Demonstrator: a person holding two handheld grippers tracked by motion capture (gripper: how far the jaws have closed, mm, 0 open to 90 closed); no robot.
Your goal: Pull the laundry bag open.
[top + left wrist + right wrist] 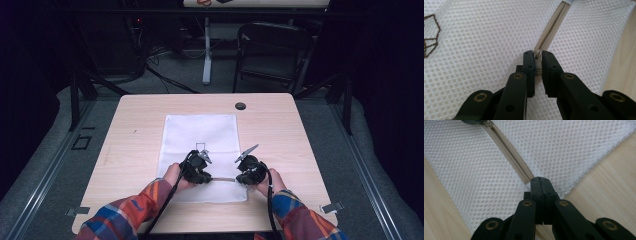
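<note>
Nearest to the high camera are my two plaid sleeves, coming up from the bottom edge onto the wooden surface (135,127). On that surface lies a white mesh bag (200,135), flat, its long side running away from me, with both my hands at its near end.

My left hand (172,175) holds the left gripper (201,162) over the near left part of the bag. From above I cannot tell how its fingers stand. The left gripper view settles it: my fingers (529,67) are nearly together, clamped on the pale zipper pull (538,61), which sits between them. Beyond the pull the beige zipper (552,28) runs away up the mesh, and a brown stitched outline (430,37) shows at the far left of that view. From the high view that mark is a small dark shape just beyond the gripper.

Between my two grippers the zipper shows from above as a thin line across the bag's near end.

My right hand (270,182) holds the right gripper (247,167) at the near right part of the bag. The right gripper view shows its fingers (536,187) pressed together, pinching the mesh at the zipper's end (527,178), close to the bag's edge with bare wood on either side. At the top of that view the zipper reaches a dark shape, my other gripper.

Farther right on the surface, well apart from the bag, is a small black round cap (240,106).
</note>
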